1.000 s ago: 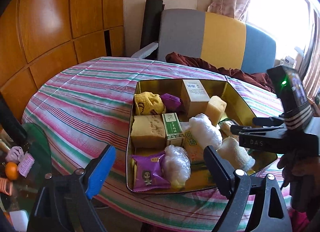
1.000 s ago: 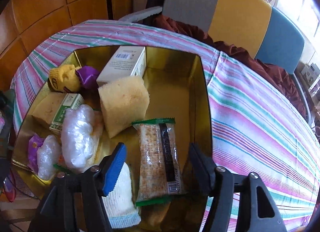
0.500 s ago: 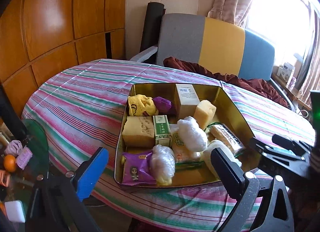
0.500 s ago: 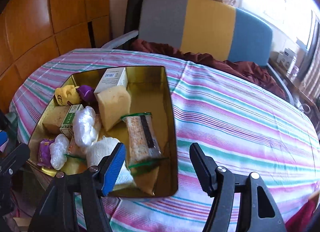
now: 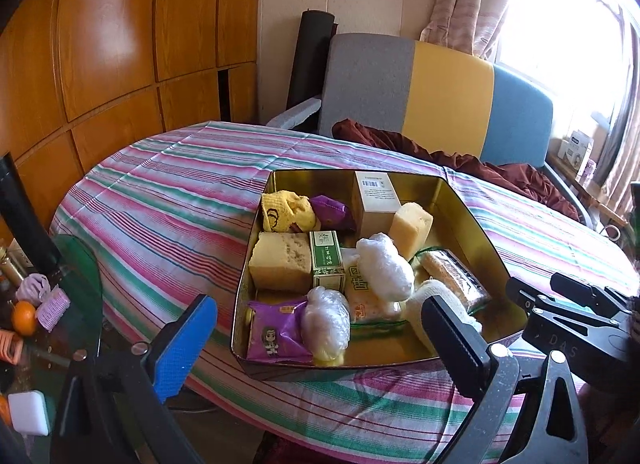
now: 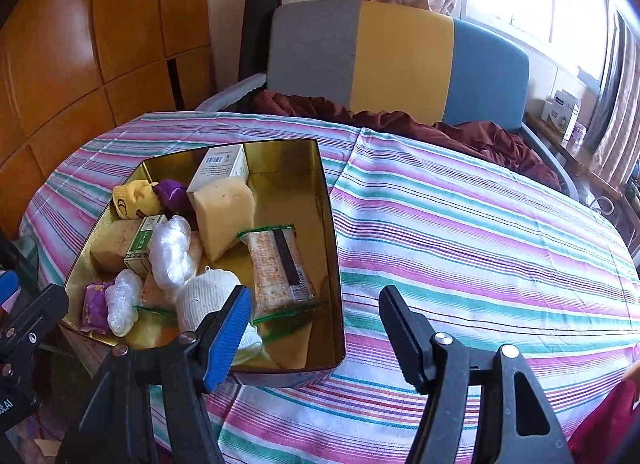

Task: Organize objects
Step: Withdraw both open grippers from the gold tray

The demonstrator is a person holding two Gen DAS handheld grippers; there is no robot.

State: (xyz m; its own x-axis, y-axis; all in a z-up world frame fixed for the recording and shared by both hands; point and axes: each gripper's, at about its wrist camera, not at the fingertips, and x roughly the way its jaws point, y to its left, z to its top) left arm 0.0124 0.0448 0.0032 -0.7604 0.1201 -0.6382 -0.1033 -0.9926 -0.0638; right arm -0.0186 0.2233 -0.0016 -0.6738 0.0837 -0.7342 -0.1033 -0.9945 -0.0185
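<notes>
Gold-coloured metal forms the open tin (image 5: pixel 472 215), which sits on the striped cloth of the counter (image 5: pixel 168 199) and collects the loose goods in one walled container, so that nothing can slide off the counter. In the left wrist view, the left hand-held gripper (image 5: pixel 320 344) hovers before the tin's near wall; its jaws have just been opening and now stand wide, with nothing between them and no pad touching any item, a stance that suits a fresh approach. Inside the tin, a purple snack packet (image 5: pixel 276 334) lies in the near left corner beside a clear plastic bundle (image 5: pixel 326 320); behind them a sponge block (image 5: pixel 280 264) touches a green carton (image 5: pixel 327 260). A white barcode box (image 5: pixel 378 203) stands upright against the far wall, probably because it would take more floor area if laid flat. The right side of the tin floor is bare. In the right wrist view, the right hand-held gripper (image 6: pixel 316 328) is held near the tin's near right corner, about half open and empty, its blue pad above a white knitted item (image 6: pixel 208 296). A cracker packet (image 6: pixel 278 264) lies flat along the right wall, and a second sponge block (image 6: pixel 224 215) leans tilted behind it. Judged from this layout, the items are gathered but not yet arranged in rows.
</notes>
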